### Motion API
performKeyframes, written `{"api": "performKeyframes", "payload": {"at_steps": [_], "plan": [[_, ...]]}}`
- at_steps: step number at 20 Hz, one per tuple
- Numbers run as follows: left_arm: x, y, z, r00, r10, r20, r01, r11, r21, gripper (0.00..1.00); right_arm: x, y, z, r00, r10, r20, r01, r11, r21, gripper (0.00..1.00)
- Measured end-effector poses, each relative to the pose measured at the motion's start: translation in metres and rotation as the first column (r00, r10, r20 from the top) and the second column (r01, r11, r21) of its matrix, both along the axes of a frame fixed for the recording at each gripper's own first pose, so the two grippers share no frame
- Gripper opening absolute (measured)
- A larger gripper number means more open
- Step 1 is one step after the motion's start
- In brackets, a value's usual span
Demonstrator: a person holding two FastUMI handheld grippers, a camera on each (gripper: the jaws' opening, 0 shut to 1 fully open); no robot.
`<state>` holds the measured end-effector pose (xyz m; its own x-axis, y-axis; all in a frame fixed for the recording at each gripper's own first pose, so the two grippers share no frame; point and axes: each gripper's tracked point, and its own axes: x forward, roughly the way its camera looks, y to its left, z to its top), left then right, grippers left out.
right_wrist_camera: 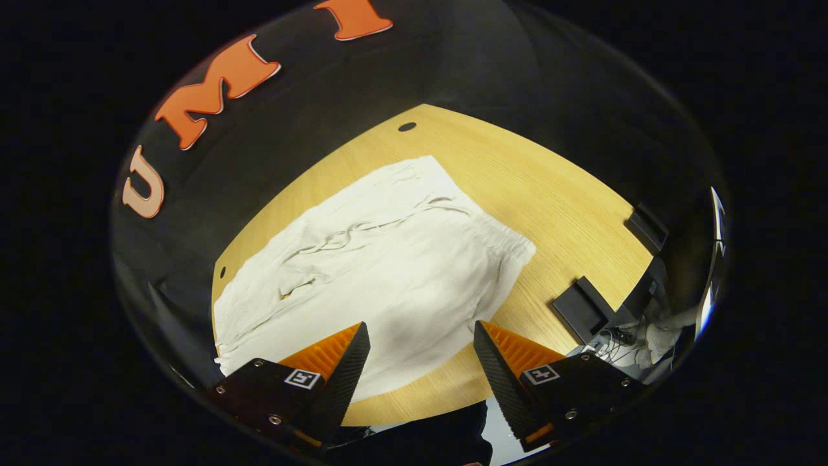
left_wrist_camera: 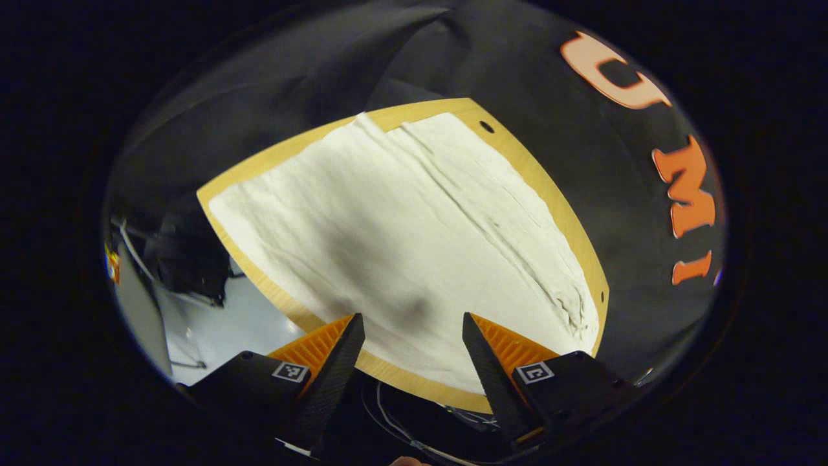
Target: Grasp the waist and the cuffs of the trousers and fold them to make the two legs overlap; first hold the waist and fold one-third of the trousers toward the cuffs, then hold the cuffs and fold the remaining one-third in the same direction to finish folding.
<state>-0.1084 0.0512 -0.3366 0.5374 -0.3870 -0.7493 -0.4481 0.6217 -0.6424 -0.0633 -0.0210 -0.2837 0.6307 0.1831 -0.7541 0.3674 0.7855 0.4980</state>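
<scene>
Cream trousers (right_wrist_camera: 381, 272) spread flat on wooden desk (right_wrist_camera: 550, 194), left gripper (left_wrist_camera: 413, 323) and right gripper (right_wrist_camera: 420, 333) above them, fingers wide apart, holding nothing

The place is a recording booth or lab set-up rather than a home. Black cloth (right_wrist_camera: 517, 71) drapes as walls around a bare light wooden table (right_wrist_camera: 550, 200). Dark equipment boxes (right_wrist_camera: 585, 307) and loose cables (right_wrist_camera: 614, 336) sit at the table's edge, with a pale floor (left_wrist_camera: 226, 330) beyond.
</scene>
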Motion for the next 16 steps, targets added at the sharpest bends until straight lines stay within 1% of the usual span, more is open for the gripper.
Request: {"api": "performKeyframes", "payload": {"at_steps": [2,4,6,7,9,10,12,14,16], "plan": [[-0.001,0.004,-0.017,0.996,0.067,-0.053,-0.07,0.995,-0.071,1.0,0.005,-0.007,-0.011,0.999,-0.007,-0.031,0.007,1.0,0.016,0.98],[-0.008,0.008,-0.028,0.987,0.124,-0.098,-0.134,0.984,-0.114,1.0,0.012,-0.011,-0.019,0.999,-0.01,-0.052,0.012,1.0,0.026,0.98],[-0.009,0.021,-0.038,0.977,0.179,-0.117,-0.195,0.97,-0.148,1.0,0.018,-0.014,-0.022,0.998,-0.018,-0.064,0.02,0.999,0.044,0.98],[-0.005,0.026,-0.039,0.975,0.196,-0.105,-0.213,0.96,-0.184,1.0,0.022,-0.015,-0.025,0.997,-0.019,-0.07,0.023,0.999,0.049,0.98],[-0.002,0.026,-0.037,0.966,0.232,-0.113,-0.253,0.94,-0.229,0.98,0.027,-0.017,-0.029,0.996,-0.014,-0.083,0.018,0.999,0.047,0.98],[-0.005,0.028,-0.035,0.961,0.246,-0.123,-0.27,0.932,-0.242,0.97,0.029,-0.018,-0.032,0.996,-0.011,-0.09,0.015,0.999,0.044,0.98],[-0.005,0.041,-0.037,0.947,0.297,-0.124,-0.32,0.913,-0.254,0.97,0.034,-0.022,-0.033,0.996,-0.023,-0.09,0.028,0.998,0.049,0.98],[-0.007,0.059,-0.036,0.925,0.352,-0.146,-0.38,0.879,-0.288,0.95,0.035,-0.028,-0.036,0.994,-0.046,-0.102,0.053,0.996,0.066,0.98],[-0.012,0.081,-0.039,0.906,0.401,-0.137,-0.423,0.864,-0.272,0.96,0.035,-0.035,-0.04,0.991,-0.065,-0.117,0.074,0.994,0.078,0.97]]}}
